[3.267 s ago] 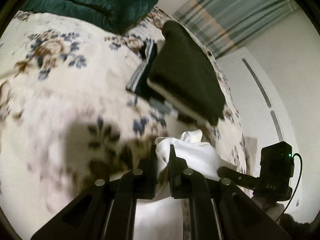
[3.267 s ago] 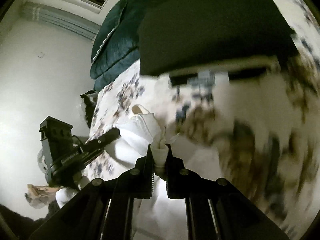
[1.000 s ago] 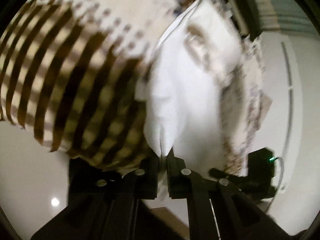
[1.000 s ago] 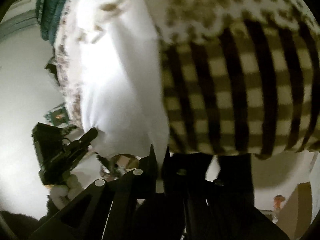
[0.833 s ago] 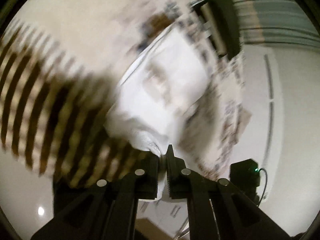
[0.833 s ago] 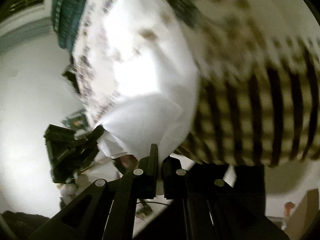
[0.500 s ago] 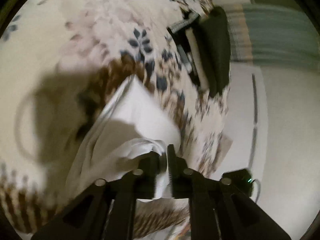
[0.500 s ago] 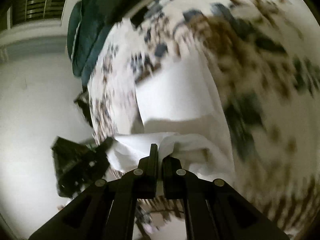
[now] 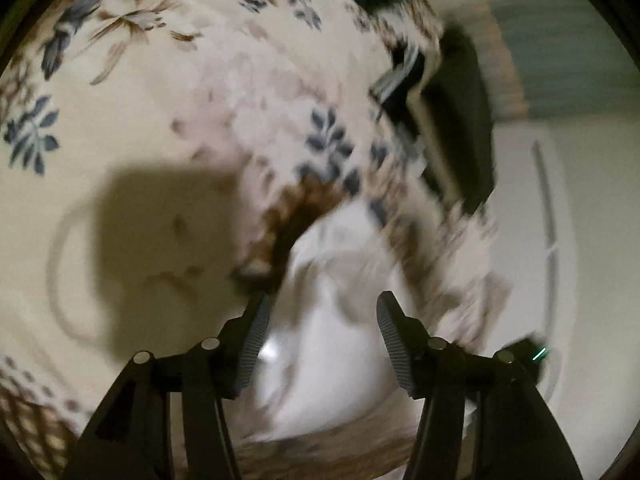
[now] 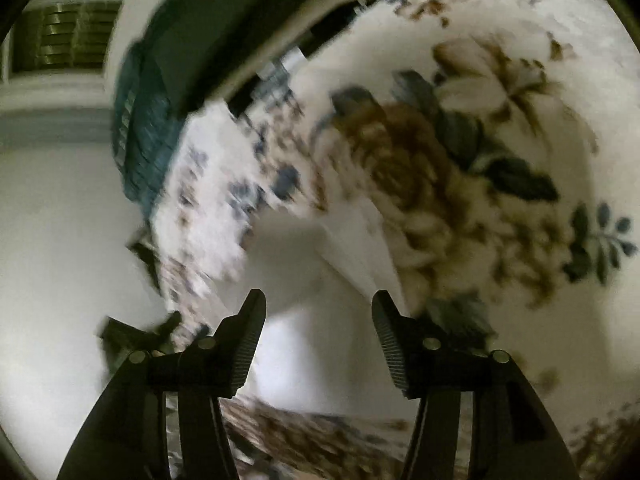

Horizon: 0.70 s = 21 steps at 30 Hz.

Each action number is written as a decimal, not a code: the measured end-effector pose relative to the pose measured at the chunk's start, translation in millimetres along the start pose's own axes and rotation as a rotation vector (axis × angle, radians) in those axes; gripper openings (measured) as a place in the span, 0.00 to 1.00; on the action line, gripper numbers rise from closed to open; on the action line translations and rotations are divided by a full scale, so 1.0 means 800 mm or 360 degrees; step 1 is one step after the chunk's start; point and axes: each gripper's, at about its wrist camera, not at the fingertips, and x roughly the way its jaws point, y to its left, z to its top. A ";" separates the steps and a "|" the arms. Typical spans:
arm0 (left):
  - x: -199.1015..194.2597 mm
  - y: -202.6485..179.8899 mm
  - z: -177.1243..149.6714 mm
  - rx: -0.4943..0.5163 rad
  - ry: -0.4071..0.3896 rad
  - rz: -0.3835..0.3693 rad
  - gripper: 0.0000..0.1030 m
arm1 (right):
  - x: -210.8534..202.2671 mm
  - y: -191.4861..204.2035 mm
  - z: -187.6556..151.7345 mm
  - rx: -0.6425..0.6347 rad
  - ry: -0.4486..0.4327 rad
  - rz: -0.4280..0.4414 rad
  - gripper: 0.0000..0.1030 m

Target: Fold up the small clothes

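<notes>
A white garment (image 9: 324, 360) lies blurred on the floral bedspread (image 9: 160, 128), right in front of my left gripper (image 9: 322, 312). Its jaws are opening and the cloth shows between the fingers without the pads pressing it. In the right wrist view the same white garment (image 10: 316, 280) lies below my right gripper (image 10: 318, 310), whose jaws are opening too, with nothing pinched. The other gripper's black body (image 10: 136, 336) shows at lower left there.
A stack of folded dark clothes (image 9: 452, 120) sits further up the bed, also seen as the dark stack (image 10: 248, 28). A dark green pillow (image 10: 140, 136) lies beyond it. The bed's edge and a pale floor (image 9: 560, 240) lie to the right in the left wrist view.
Both grippers swung the white garment from over a striped cloth to the floral bedspread, then let go of it; both sets of jaws went from shut on the cloth to open.
</notes>
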 end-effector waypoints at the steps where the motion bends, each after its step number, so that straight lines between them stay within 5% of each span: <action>1: 0.007 -0.007 -0.006 0.0071 0.0035 0.0050 0.51 | 0.005 0.003 -0.005 -0.0053 0.0043 -0.0080 0.56; 5: 0.056 -0.033 0.006 0.0266 0.0135 0.0190 0.51 | 0.045 0.025 -0.003 -0.0263 0.0140 -0.0284 0.56; 10: 0.097 -0.042 0.089 0.0241 0.0077 0.0230 0.51 | 0.067 0.032 0.056 -0.0144 -0.0088 -0.0434 0.56; 14: 0.071 -0.035 0.108 0.0206 0.0041 0.0143 0.51 | 0.044 0.028 0.080 -0.0065 -0.0155 -0.0379 0.56; 19: 0.094 -0.013 0.075 0.0127 0.0227 0.0070 0.51 | 0.037 -0.011 0.075 0.0049 0.0005 -0.0227 0.56; 21: 0.107 -0.012 0.065 0.0130 0.0222 0.0085 0.43 | 0.047 -0.030 0.071 0.0150 0.0063 -0.0115 0.56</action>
